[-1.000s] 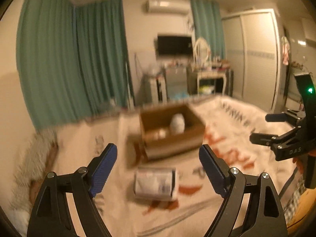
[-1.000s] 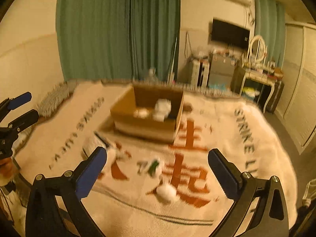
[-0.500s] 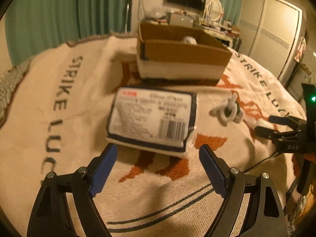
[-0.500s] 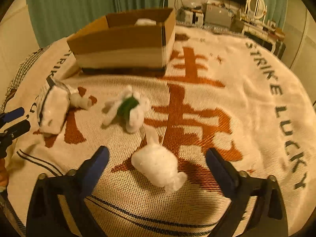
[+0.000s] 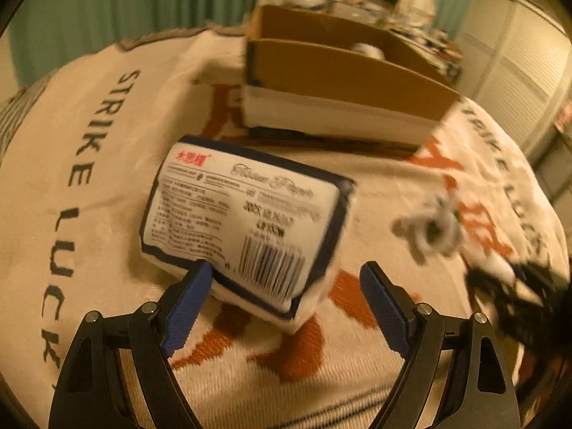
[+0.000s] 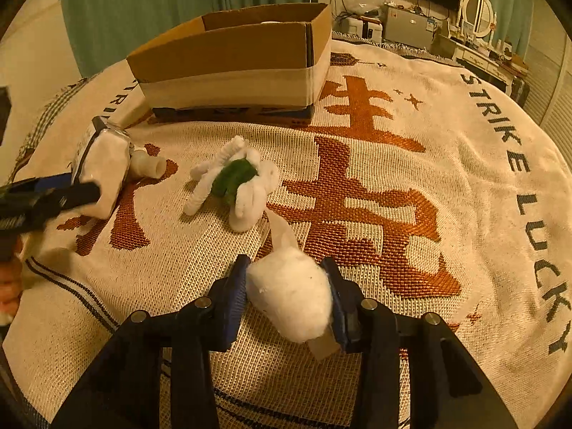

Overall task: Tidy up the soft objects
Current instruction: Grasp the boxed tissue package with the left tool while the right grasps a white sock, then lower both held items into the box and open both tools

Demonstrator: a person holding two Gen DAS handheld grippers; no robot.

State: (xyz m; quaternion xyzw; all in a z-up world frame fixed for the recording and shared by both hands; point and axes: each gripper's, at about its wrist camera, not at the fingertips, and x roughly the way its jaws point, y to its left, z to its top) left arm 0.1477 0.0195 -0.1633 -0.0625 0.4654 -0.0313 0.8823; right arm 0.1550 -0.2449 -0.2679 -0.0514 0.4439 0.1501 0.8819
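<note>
Right fingers: my right gripper (image 6: 289, 295) is closing, with the white cotton wad (image 6: 291, 295) between the blue pads; both pads look to be touching its sides, so I judge the squeeze has begun
Left fingers: my left gripper (image 5: 282, 307) stands wide; the tissue pack (image 5: 246, 228) sits just ahead, its near corner reaching between the tips, left pad (image 5: 186, 307) right at its edge, right pad clear of it
Other soft things: the white-and-green plush toy (image 6: 234, 178) lies beyond my right fingertips and to their left; from my left fingers it is off to the right
Destination: the cardboard box (image 6: 232, 68) is further ahead of both pairs of fingers, on the woven blanket (image 6: 393, 186)
Risk, right: the wad is fluffy and sits high in the pads, so it may compress and slip out on lifting
Risk, left: the pack lies skewed across my opening; closing now may pinch only a corner, so it swivels or drops
Risk, shared: my two grippers work near each other and could bump
</note>
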